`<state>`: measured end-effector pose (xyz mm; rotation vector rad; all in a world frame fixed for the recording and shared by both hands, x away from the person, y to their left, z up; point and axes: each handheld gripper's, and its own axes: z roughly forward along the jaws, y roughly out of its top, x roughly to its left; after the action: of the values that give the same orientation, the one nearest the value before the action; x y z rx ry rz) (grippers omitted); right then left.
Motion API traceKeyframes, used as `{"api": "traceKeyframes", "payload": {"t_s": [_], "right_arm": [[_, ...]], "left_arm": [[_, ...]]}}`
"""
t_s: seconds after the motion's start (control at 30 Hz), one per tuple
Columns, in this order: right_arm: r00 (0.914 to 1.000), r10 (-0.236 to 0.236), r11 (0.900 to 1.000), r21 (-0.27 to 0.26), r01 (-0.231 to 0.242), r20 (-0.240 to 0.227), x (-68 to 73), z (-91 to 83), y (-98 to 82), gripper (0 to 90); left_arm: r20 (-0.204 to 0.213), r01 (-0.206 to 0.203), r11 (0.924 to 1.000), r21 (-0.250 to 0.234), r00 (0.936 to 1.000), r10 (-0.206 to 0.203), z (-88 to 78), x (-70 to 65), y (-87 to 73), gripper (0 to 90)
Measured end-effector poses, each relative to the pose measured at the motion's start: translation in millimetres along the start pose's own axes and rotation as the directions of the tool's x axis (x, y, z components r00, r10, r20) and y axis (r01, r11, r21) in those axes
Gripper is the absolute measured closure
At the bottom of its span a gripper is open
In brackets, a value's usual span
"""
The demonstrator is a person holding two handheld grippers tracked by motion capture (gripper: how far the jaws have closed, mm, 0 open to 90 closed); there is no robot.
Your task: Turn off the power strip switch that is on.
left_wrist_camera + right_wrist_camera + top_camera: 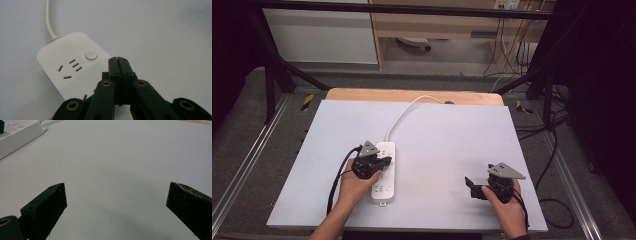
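The power strip (383,171) is seen lying flat on the mat (447,130), partly under the left gripper (384,162), whose jaws are pressed together on nothing; their tips are poised over the strip's edge, just short of the round button (91,55). The right gripper (470,186) is held well apart from the strip, jaws spread wide and empty. The strip is judged light, rigid and smooth, likely to slide when pushed. It would best be gripped across its narrow sides, clear of the cord (404,114).
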<state>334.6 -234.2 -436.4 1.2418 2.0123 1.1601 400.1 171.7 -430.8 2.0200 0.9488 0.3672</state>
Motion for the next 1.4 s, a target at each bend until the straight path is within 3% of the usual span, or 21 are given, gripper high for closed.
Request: {"api": "traceKeyframes", "payload": {"t_s": [0.7, 0.9, 1.4], "right_arm": [[1.0, -0.002, 1.0, 0.002, 0.002, 0.0, 0.0, 0.2, 0.0, 3.4], [1.0, -0.005, 1.0, 0.005, 0.005, 0.002, 0.2, 0.6, -0.3, 3.4], [1.0, -0.003, 1.0, 0.009, 0.003, 0.0, 0.2, 1.0, -0.9, 3.5]], "left_arm": [[-0.005, -0.012, 0.9999, 0.003, 0.9999, 0.012, 1.7, -0.9, 0.2, 90.0], [-0.024, -0.029, 0.9995, 0.014, 0.9993, 0.03, 2.4, -1.2, 0.5, 90.0], [-0.009, -0.052, 0.9984, 0.021, 0.9986, 0.053, 4.2, -2.7, 0.3, 90.0]]}}
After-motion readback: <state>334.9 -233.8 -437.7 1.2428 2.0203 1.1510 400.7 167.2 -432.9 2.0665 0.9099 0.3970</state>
